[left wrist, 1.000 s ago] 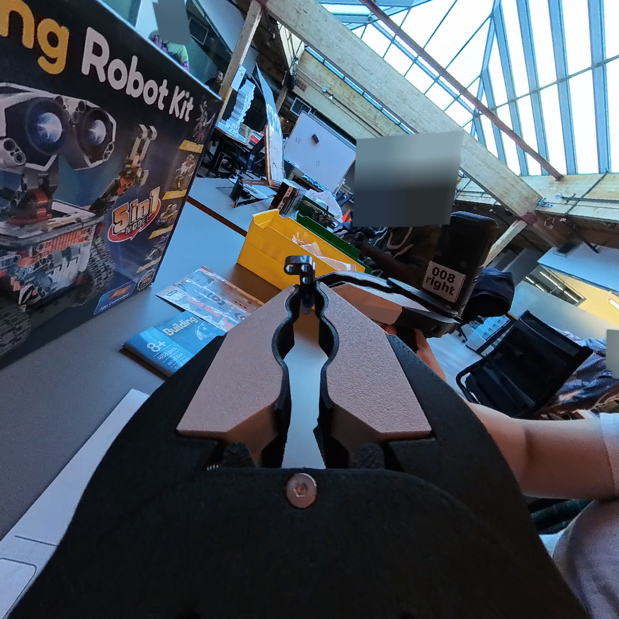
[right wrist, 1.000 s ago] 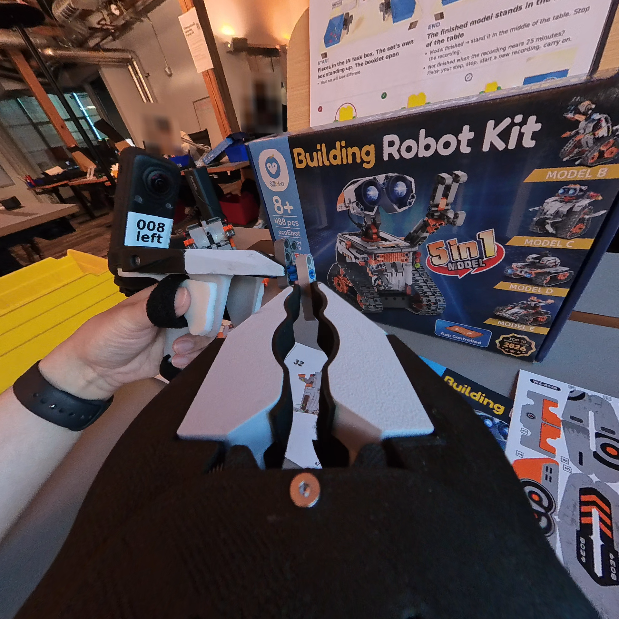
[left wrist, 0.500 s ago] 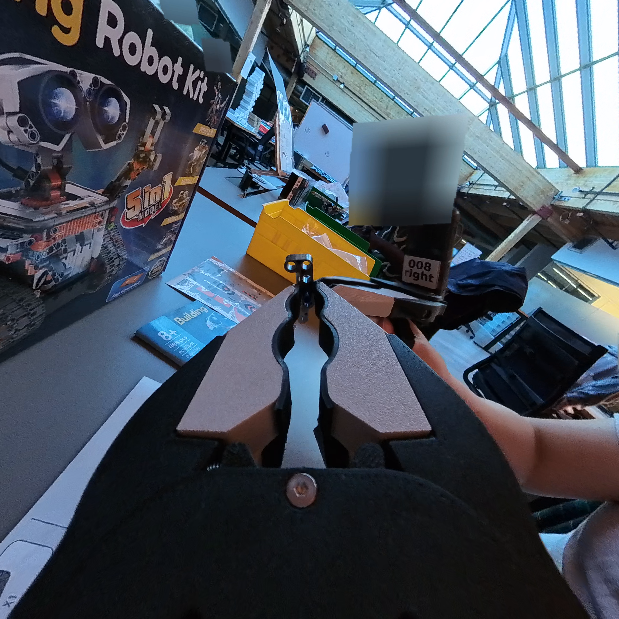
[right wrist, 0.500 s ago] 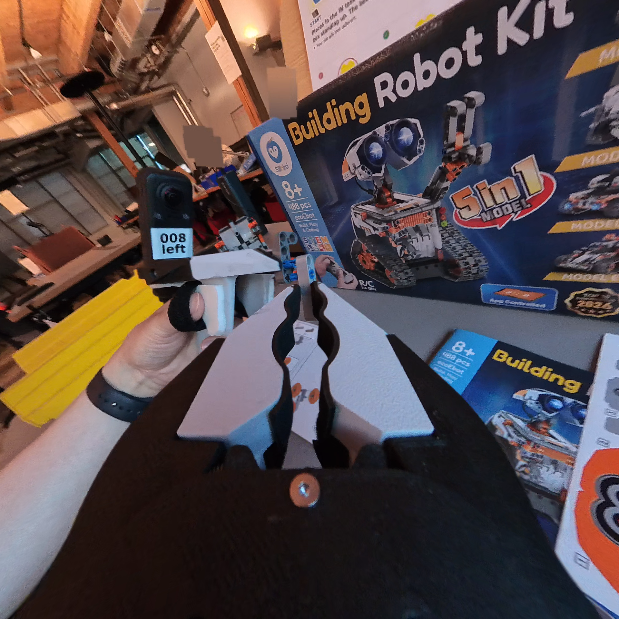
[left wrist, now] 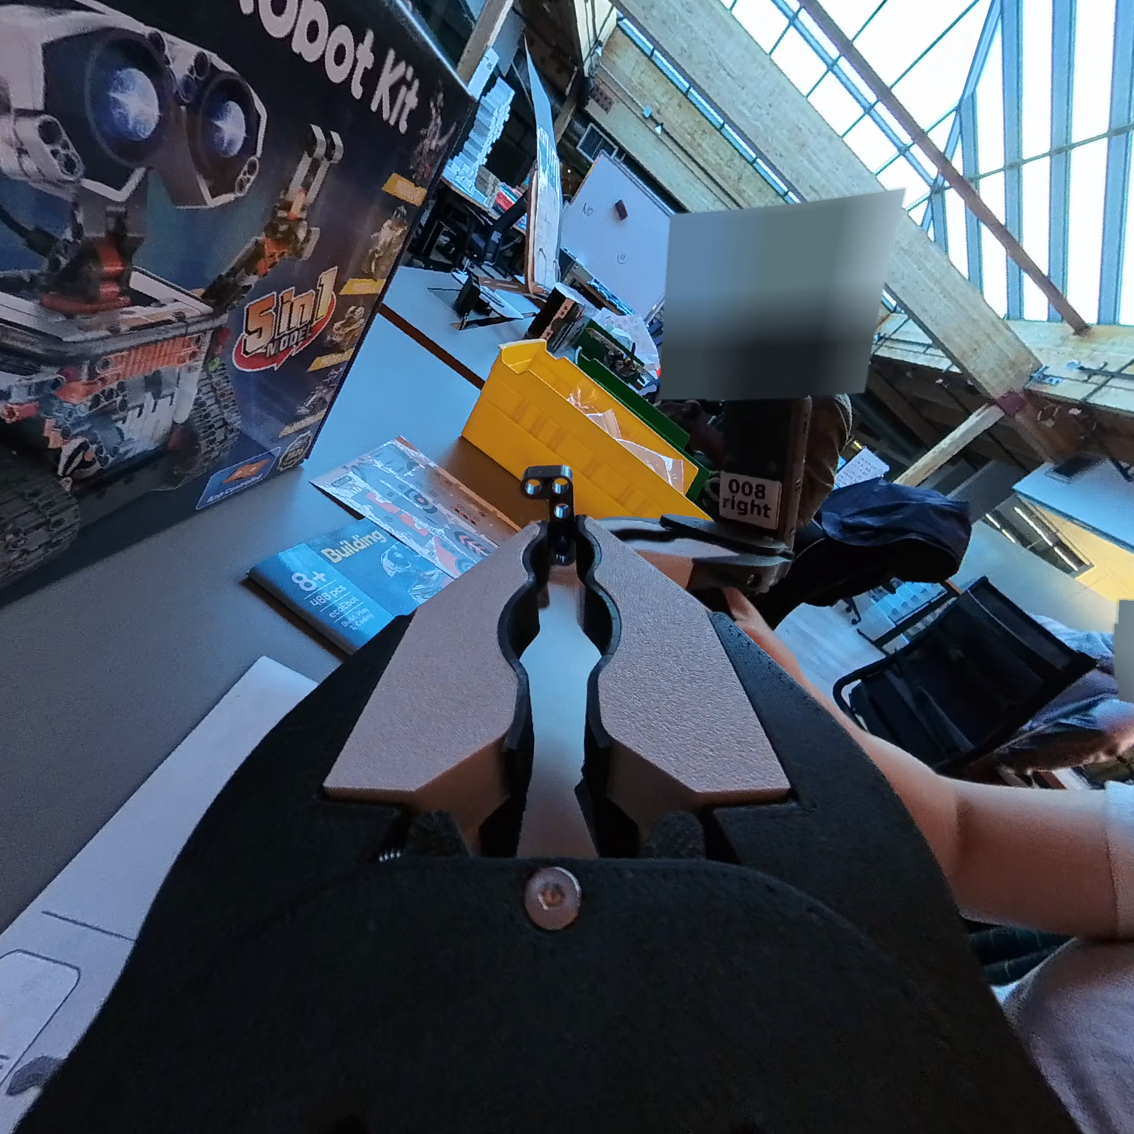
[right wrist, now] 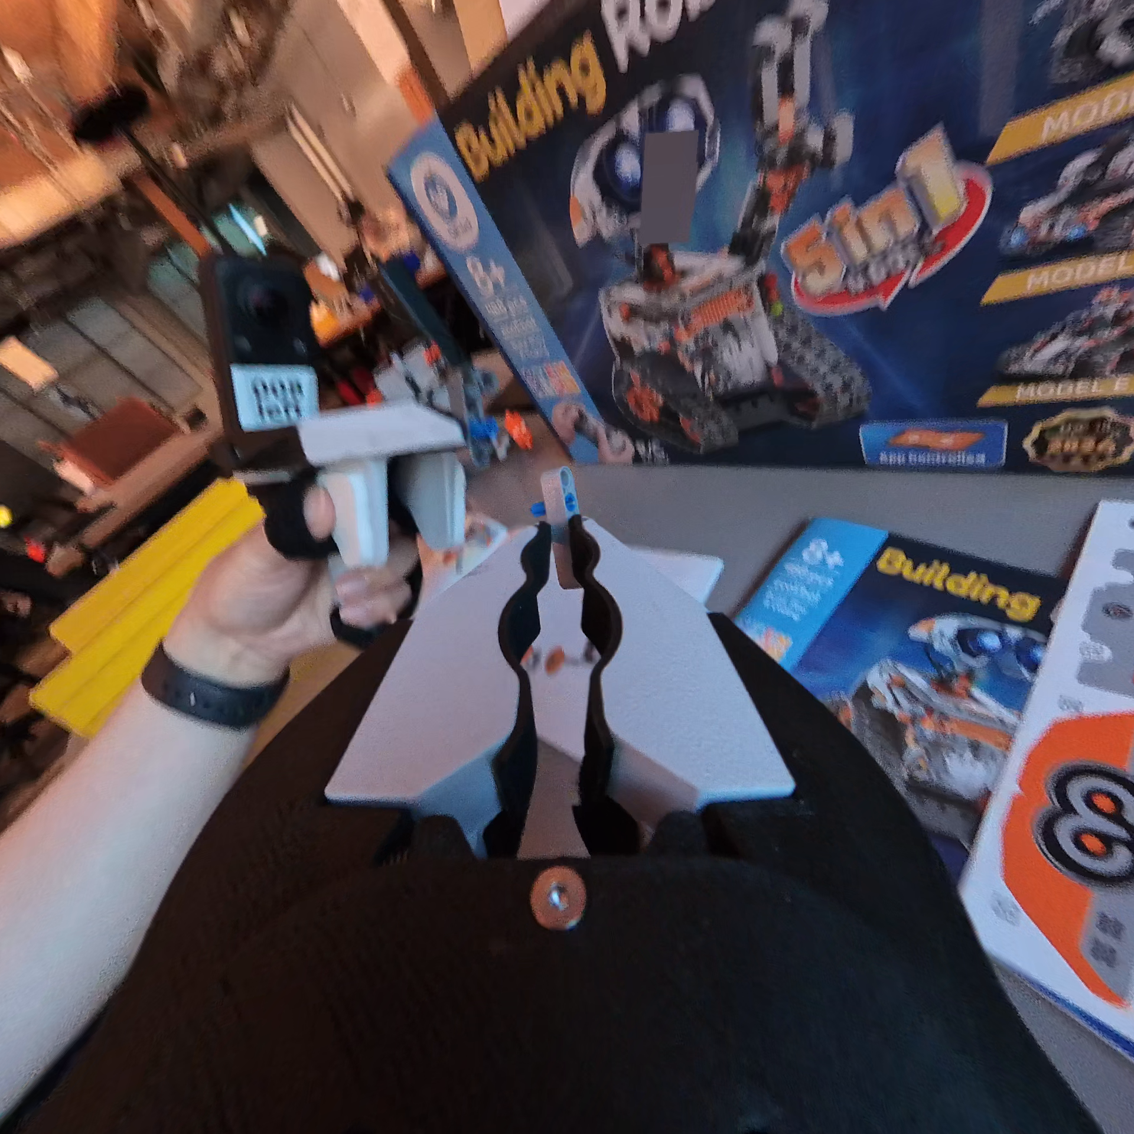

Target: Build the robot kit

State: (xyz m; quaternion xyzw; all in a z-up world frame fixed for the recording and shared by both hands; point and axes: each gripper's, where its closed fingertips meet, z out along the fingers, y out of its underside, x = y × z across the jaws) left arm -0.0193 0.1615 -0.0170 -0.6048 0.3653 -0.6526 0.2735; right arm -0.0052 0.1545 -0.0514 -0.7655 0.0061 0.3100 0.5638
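Observation:
My left gripper [left wrist: 559, 532] is shut on a small black T-shaped connector [left wrist: 552, 494] with round holes that sticks out above its tips. My right gripper [right wrist: 557, 529] is shut on a short grey beam [right wrist: 559, 494] with a blue pin on its side. The right wrist view is blurred. The two grippers are held above the grey table [left wrist: 110, 663], close together but apart. The left gripper [right wrist: 423, 439] shows up and left of the beam, in a hand [right wrist: 264, 589]. The right gripper [left wrist: 705, 540] shows just right of the black connector.
A large robot kit box [left wrist: 184, 245] stands on the table; it also shows in the right wrist view [right wrist: 798, 245]. A blue booklet [right wrist: 890, 613], a sticker sheet [right wrist: 1074, 767] and white paper [left wrist: 153, 798] lie flat. A yellow bin [left wrist: 552, 417] and a green bin [left wrist: 632, 399] stand beyond. There is about 4 cm between the tips of the two grippers.
The grippers have drawn apart: the grey beam was up against the left gripper's tips and now sits lower and to their right. The right wrist view has swung down and blurred. Both stay shut.

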